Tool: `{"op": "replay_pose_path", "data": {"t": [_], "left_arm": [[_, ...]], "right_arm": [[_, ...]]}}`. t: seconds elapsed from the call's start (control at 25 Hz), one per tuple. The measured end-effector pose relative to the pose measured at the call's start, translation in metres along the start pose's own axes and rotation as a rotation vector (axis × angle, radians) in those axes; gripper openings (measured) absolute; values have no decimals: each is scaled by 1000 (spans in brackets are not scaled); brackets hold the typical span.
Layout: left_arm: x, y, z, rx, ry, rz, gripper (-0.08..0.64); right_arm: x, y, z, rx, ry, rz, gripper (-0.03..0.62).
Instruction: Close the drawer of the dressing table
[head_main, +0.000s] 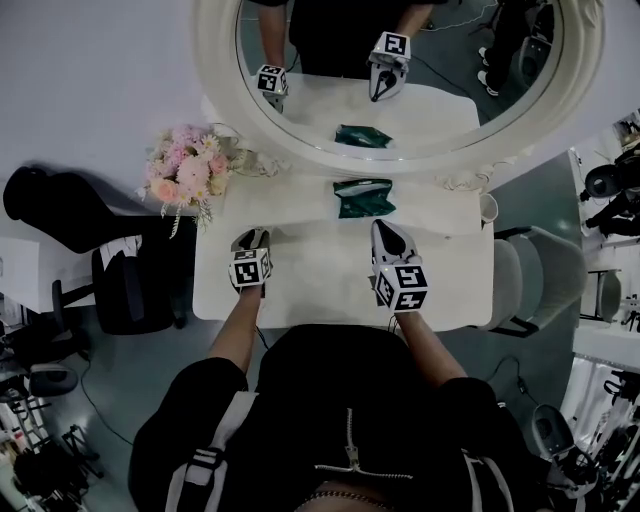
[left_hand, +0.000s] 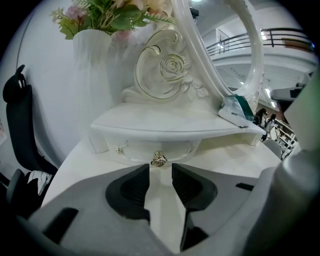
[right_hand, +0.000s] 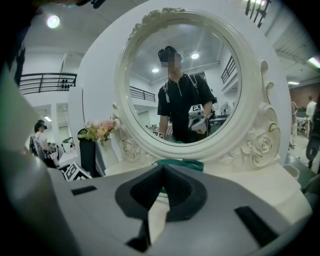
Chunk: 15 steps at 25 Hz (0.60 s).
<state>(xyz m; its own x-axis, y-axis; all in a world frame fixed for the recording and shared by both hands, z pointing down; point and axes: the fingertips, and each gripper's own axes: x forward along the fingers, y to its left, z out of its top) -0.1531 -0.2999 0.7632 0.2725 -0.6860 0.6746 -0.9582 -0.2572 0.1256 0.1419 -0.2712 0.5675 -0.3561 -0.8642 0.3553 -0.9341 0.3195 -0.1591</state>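
Note:
The white dressing table (head_main: 310, 285) has a small curved drawer (left_hand: 155, 147) under its raised shelf, with a gold knob (left_hand: 159, 159) at the middle. The drawer front looks flush with the shelf base. My left gripper (left_hand: 160, 170) is open, its dark pads apart, and the knob sits just beyond the tips without touching them. In the head view the left gripper (head_main: 250, 238) rests over the table's left part. My right gripper (head_main: 385, 228) hovers over the right part, its jaws (right_hand: 162, 172) shut with nothing between them.
A green packet (head_main: 362, 197) lies on the shelf below the round mirror (head_main: 400, 70). A vase of pink flowers (head_main: 190, 172) stands at the shelf's left end. A black chair (head_main: 130, 285) is left of the table, a grey stool (head_main: 540, 275) right.

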Motion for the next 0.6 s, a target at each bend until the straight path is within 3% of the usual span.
{"op": "replay_pose_path", "data": {"t": [0.28,0.52,0.6], "left_arm": [[-24,-16,-10,-8,-32,-12,135],[-51,-36,-10,-3,-93,-16,10],[-58,-43,-8,-3,-111,-28,7]], "right_arm": [[-2,5,-3,-3,-5,21,1],[-5,12,-7,-4,-1,43,1],[-6,14,-9,-7,-1,49,0]]}}
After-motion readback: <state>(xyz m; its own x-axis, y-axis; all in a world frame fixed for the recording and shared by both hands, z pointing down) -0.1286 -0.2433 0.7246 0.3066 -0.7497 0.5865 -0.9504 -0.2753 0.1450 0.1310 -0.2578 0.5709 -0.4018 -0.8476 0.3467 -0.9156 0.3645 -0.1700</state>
